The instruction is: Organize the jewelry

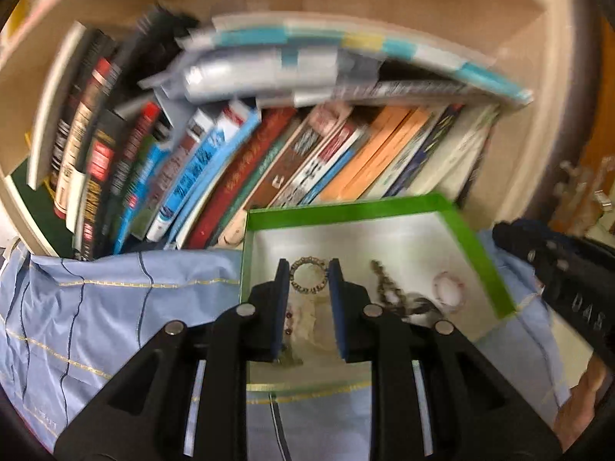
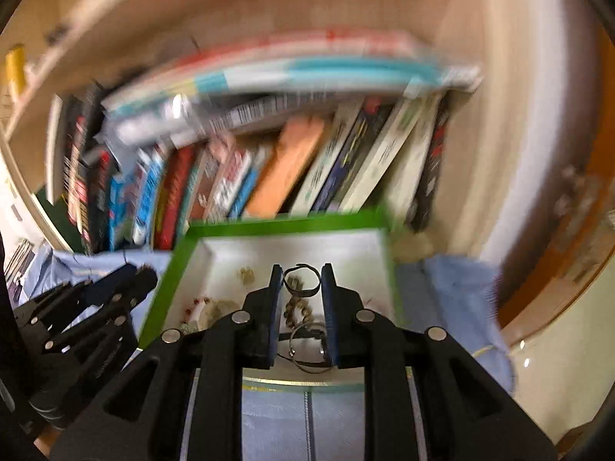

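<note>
An open green box with a white inside lies on a blue cloth. My left gripper hangs over it, shut on a small beaded ring pinched between the blue pads. In the box lie a dark chain and a white and red bangle. My right gripper is shut on a thin dark ring above the same green box. Beads and wire hoops lie below it. Each gripper shows at the edge of the other's view.
Just behind the box, a wooden shelf holds a leaning row of books with more stacked flat on top. The shelf's side wall rises at the right. The blue cloth spreads around the box.
</note>
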Tool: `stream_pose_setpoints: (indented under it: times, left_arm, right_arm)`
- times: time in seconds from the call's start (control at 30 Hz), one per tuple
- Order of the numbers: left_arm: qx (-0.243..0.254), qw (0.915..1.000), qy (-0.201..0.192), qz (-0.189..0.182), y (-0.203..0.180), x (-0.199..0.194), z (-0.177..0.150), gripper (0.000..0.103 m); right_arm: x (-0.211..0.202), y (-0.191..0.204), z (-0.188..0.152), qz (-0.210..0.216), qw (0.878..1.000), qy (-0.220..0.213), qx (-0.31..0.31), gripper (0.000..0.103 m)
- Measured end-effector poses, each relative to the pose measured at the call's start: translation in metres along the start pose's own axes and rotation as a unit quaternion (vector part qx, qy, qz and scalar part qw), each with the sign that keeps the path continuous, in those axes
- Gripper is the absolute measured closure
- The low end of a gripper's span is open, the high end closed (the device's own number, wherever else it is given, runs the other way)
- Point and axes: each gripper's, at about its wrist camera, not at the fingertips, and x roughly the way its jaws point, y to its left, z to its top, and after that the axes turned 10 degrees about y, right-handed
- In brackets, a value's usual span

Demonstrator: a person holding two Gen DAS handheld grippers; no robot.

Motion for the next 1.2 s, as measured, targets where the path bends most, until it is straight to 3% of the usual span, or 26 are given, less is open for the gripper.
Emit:
stream_pose_setpoints:
  times: [0.1,0.23,0.27,0.33,0.37,0.4,0.5,0.57,0.63,0.77,0.97,1.2]
  left_arm:
    - [-0.007,0.9992,0.039,0.007,-0.002,0.039,0.001,0.082]
    - [-0.018,0.9974,0.07,0.007,0.004,0.069,-0.009,0.082]
    - [-0.021,0.9972,0.072,0.007,0.005,0.071,-0.01,0.081]
    - [-0.025,0.9971,0.072,0.005,0.007,0.072,-0.011,0.064]
    - [-0.027,0.9974,0.066,0.008,0.009,0.068,-0.012,0.045]
    - [-0.028,0.9979,0.056,0.013,0.01,0.062,-0.014,0.035]
    - [-0.03,0.999,0.013,0.032,0.013,0.03,-0.024,0.027]
    - [-0.038,0.9983,-0.02,0.039,0.016,0.007,-0.036,0.017]
    - [-0.049,0.9962,-0.053,0.05,0.016,-0.023,-0.059,0.012]
    - [-0.061,0.993,-0.09,0.046,0.013,-0.06,-0.1,0.004]
    - [-0.059,0.993,-0.092,0.044,0.004,-0.082,-0.136,0.004]
    - [-0.043,0.993,-0.105,0.035,-0.006,-0.097,-0.155,0.004]
  right_arm:
    - [0.039,0.0,-0.006,-0.022,0.999,0.039,0.002,0.083]
    - [0.056,-0.003,-0.017,-0.031,0.998,0.052,-0.002,0.082]
    - [0.055,-0.004,-0.019,-0.031,0.998,0.049,-0.004,0.076]
    - [0.046,-0.007,-0.022,-0.03,0.999,0.039,-0.001,0.057]
    - [0.039,-0.009,-0.025,-0.027,0.999,0.029,0.002,0.049]
    - [0.03,-0.01,-0.027,-0.024,1.0,0.016,0.005,0.047]
    - [-0.012,-0.014,-0.045,-0.026,0.999,-0.04,0.004,0.032]
    - [-0.038,-0.016,-0.06,-0.037,0.996,-0.076,0.002,0.012]
    - [-0.063,-0.018,-0.081,-0.051,0.992,-0.111,0.003,0.005]
    - [-0.096,-0.018,-0.125,-0.06,0.986,-0.153,-0.001,0.003]
    - [-0.101,-0.013,-0.156,-0.115,0.983,-0.146,-0.01,0.003]
    - [-0.11,-0.009,-0.171,-0.098,0.983,-0.155,-0.022,0.003]
